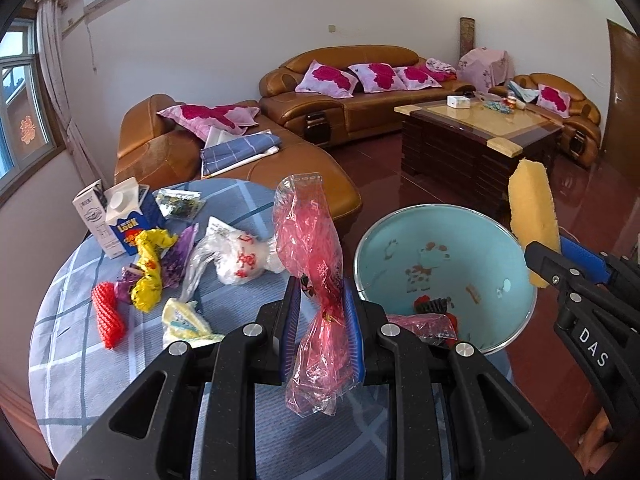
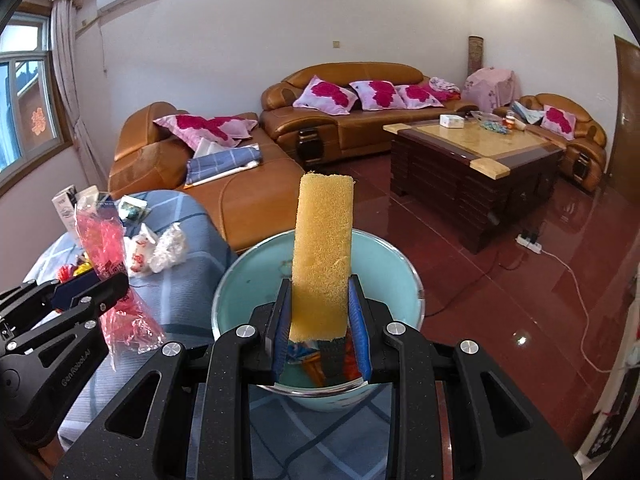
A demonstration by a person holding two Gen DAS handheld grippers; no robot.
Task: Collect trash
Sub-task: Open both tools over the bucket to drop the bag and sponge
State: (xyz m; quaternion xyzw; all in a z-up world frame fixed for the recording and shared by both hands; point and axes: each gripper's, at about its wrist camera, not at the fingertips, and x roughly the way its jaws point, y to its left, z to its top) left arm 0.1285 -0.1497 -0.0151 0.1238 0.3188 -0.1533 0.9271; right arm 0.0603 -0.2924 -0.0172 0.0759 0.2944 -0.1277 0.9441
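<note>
Matte black speckled gripper [image 1: 320, 320] frames, silver round screws, blue ribbed pads, white "DAS" lettering.

A blue and white carton [image 1: 134, 224] on the table shows the word "Look" in yellow letters on its front. White letters "DAS" run along the black body of the right gripper [image 1: 538, 268]. Small embossed lettering on the left gripper [image 2: 94, 284] is too blurred to read.
</note>
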